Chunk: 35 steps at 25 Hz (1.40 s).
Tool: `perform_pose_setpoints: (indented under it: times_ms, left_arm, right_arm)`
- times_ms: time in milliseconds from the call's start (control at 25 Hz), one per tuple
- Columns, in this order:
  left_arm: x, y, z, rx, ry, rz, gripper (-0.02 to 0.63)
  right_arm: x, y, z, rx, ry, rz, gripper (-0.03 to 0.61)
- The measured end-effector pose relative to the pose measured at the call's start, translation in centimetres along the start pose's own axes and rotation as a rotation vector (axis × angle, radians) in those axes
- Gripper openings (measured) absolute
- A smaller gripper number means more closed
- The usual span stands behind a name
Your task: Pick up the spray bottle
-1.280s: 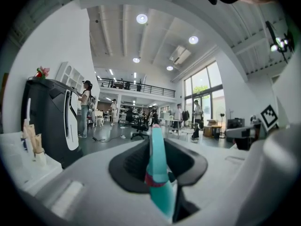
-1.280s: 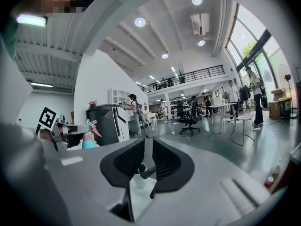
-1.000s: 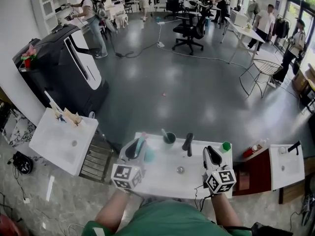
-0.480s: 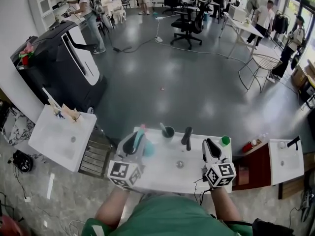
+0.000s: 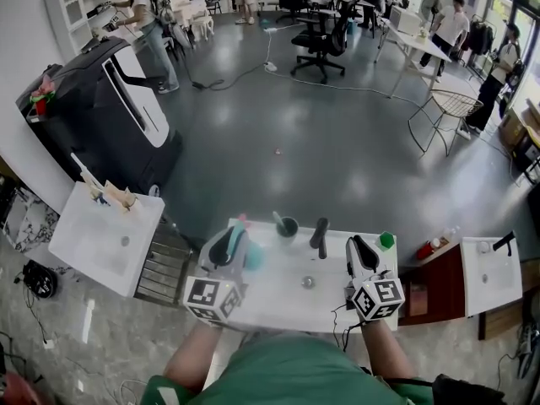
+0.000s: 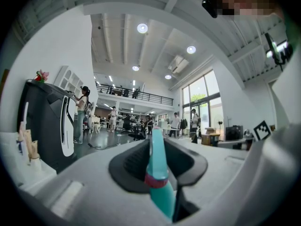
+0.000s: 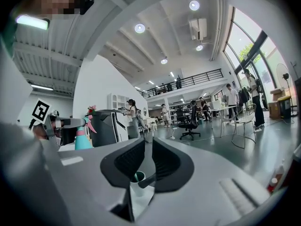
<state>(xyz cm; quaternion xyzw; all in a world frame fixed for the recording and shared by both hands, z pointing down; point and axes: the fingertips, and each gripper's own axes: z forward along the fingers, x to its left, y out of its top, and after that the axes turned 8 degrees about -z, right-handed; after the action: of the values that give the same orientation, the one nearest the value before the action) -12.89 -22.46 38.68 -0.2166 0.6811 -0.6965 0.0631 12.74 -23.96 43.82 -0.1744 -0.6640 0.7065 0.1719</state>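
- Two tools in view. Your left tool [image 6: 155,147] is clamped on the spray bottle [image 6: 156,171], with a pad on each side of the teal plastic near its pink ring.
- Your right tool [image 7: 146,155] has its jaws slightly apart and nothing pressed between them. It hangs over the right part of the desk [image 5: 278,298].
- The bottle sits in the left tool over the left part of the white desk, to the left of the black tap [image 5: 320,236] and the dark cup [image 5: 288,224]. No view shows its base, so you can't tell whether it's off the desk.
- The grab looks done, so the lift is probably the step in hand.
- Raise it straight up with an even squeeze. The teal body tapers and looks smooth, so a slack grip could let it slide down through the pads.
- Hold the tool level as it is now. Tipping it would swing the pink trigger head round and could twist the bottle in the pads.
- Don't drift toward the cup or the tap as you lift; both stand near that side.
- Leave the right tool where it is, well apart from the bottle. This pick probably needs only one tool.
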Motion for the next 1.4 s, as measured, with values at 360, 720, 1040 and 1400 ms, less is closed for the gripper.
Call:
perform_pose_setpoints:
  times_ms: [360, 720, 1040, 1400]
  left_arm:
    - [0.3, -0.3, 0.5, 0.009, -0.001, -0.014, 0.089]
    - [0.3, -0.3, 1.2, 0.015, -0.005, -0.011, 0.089]
    - [0.5, -0.1, 1.2, 0.019, -0.003, -0.012, 0.089]
    - [1.1, -0.3, 1.2, 0.021, -0.011, -0.011, 0.089]
  right_arm:
    - [-0.2, -0.6, 0.3, 0.016, 0.0, 0.007, 0.049]
    - [-0.3, -0.6, 0.8, 0.021, 0.008, 0.015, 0.048]
    - [0.0, -0.7, 1.1, 0.029, 0.017, 0.012, 0.046]
    - [0.4, -0.8, 1.2, 0.029, 0.011, 0.002, 0.041]
